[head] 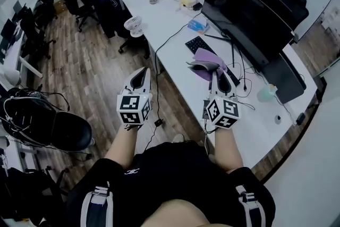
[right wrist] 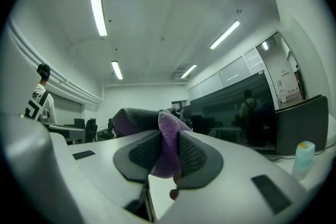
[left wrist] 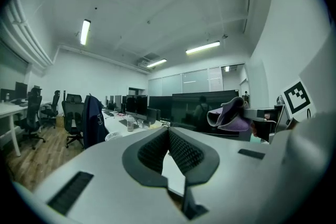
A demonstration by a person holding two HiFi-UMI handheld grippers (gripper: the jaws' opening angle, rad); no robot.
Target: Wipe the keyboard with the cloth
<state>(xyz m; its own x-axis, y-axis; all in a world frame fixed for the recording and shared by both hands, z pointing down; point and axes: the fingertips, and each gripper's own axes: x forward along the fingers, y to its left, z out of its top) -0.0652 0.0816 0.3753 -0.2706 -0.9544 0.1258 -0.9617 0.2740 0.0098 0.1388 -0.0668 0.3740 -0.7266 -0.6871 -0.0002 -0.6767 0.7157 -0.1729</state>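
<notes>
The cloth (head: 208, 62) is pinched in the closed right gripper (head: 217, 76), above the keyboard (head: 197, 44) near the desk's (head: 170, 18) front edge. The left gripper (head: 142, 74) is closed on nothing, off the desk. Only a fold seems gripped, so the cloth may be pulled free when it is dragged over the keys.

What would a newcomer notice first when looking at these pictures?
Most likely the purple cloth, pinched between the fingers of the right gripper and held over the long white desk. Just beyond it in the head view lies the black keyboard, in front of a wide dark monitor. The left gripper is shut on nothing, beside the desk's edge.
</notes>
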